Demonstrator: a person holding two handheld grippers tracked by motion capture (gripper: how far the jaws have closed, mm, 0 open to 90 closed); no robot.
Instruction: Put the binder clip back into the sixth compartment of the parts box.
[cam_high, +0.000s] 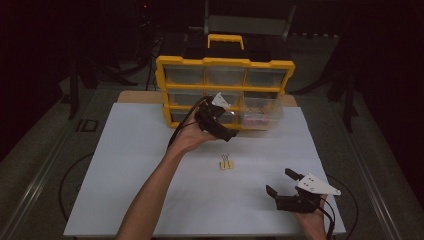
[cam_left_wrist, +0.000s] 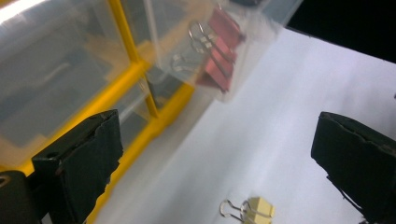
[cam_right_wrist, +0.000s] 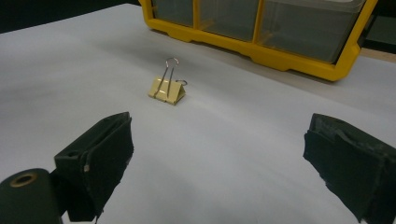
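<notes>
Your left gripper (cam_high: 226, 131) hangs above the white table sheet (cam_high: 125, 165), jaws spread wide and empty, just in front of the yellow-framed organiser of clear plastic drawers (cam_high: 225, 62). One clear drawer (cam_high: 262, 117) stands pulled out, holding pink binder clips (cam_left_wrist: 219, 51). Your right gripper (cam_high: 281, 184) sits near the table's front edge, jaws likewise apart. The small pale-yellow binder clip (cam_high: 226, 163) lies between both grippers.

Dim, nearly black room around a white tabletop (cam_high: 125, 165) on a wooden board (cam_high: 137, 96), with grey floor (cam_high: 45, 140), dark stand legs (cam_high: 75, 85) at left and right, and a grey chair (cam_high: 247, 22) behind.
</notes>
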